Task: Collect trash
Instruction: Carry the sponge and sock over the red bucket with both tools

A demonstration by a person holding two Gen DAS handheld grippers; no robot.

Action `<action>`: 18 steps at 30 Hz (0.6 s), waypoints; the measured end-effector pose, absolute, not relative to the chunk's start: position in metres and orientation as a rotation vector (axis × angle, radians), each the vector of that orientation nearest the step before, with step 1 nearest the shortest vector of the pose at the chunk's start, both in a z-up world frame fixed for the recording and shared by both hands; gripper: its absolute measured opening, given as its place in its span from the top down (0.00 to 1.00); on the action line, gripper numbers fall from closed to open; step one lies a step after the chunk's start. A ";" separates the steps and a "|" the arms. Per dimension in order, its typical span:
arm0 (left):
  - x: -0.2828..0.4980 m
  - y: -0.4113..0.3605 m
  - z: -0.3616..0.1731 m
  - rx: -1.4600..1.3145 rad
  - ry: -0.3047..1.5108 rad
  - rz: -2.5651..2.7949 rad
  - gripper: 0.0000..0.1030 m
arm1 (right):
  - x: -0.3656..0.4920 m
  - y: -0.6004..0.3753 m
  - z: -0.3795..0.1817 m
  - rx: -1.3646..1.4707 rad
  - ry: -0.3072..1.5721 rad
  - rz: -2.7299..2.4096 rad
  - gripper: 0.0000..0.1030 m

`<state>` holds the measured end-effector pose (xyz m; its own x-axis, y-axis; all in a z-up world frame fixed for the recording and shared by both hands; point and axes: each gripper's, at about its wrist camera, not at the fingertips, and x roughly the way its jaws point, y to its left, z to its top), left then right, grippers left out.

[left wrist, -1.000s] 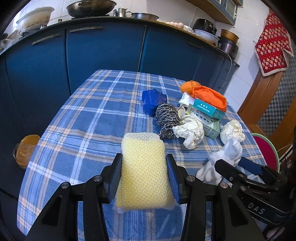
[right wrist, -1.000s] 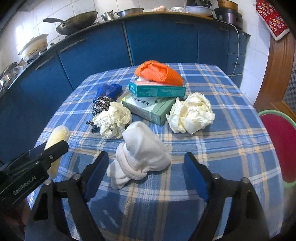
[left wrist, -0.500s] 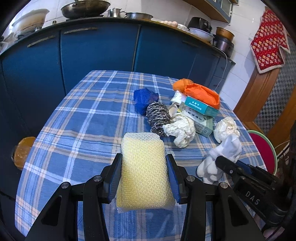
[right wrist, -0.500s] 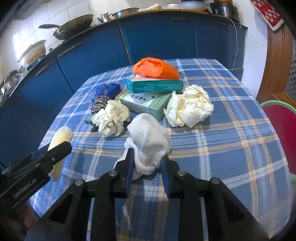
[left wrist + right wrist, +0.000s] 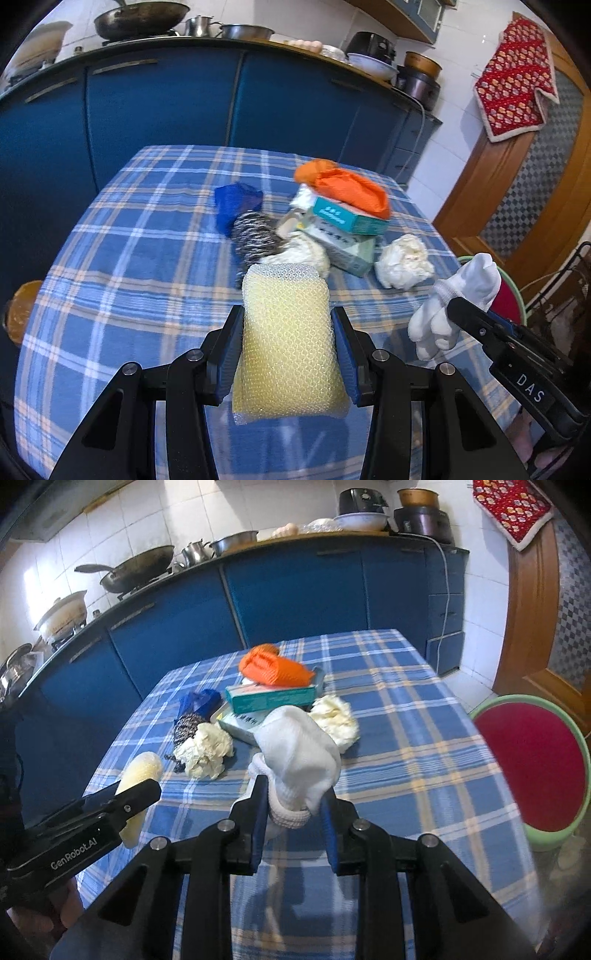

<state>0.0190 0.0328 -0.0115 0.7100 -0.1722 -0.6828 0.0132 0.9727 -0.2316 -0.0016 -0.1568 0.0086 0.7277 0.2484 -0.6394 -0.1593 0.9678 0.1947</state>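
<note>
My left gripper [image 5: 287,345] is shut on a yellow mesh sponge [image 5: 286,343] and holds it above the near part of the blue plaid table [image 5: 129,251]. My right gripper [image 5: 294,812] is shut on a white sock [image 5: 301,755], lifted off the table. The sock also shows in the left wrist view [image 5: 458,299], and the sponge in the right wrist view [image 5: 142,779]. On the table lie two crumpled white tissues [image 5: 205,751] [image 5: 334,720], a steel scourer [image 5: 255,236], a blue bag [image 5: 236,201], teal boxes [image 5: 271,698] and an orange cloth [image 5: 273,668].
Blue kitchen cabinets [image 5: 166,99] stand behind the table, with pans and pots on the counter. A red stool with a green rim [image 5: 532,764] stands right of the table. A wooden door [image 5: 524,177] is at the far right. An orange object [image 5: 22,314] sits low at the left.
My right gripper closed on the white sock and lifted it off the table. My left gripper kept hold of the sponge and rose with it.
</note>
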 end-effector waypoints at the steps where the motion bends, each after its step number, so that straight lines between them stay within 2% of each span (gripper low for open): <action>1: 0.020 0.030 -0.010 -0.216 0.776 -0.111 0.54 | -0.003 -0.161 0.011 0.130 0.715 0.217 0.72; 18: 0.049 -0.044 0.021 -0.138 0.745 -0.283 0.54 | -0.013 -0.240 0.039 0.167 0.632 0.043 0.72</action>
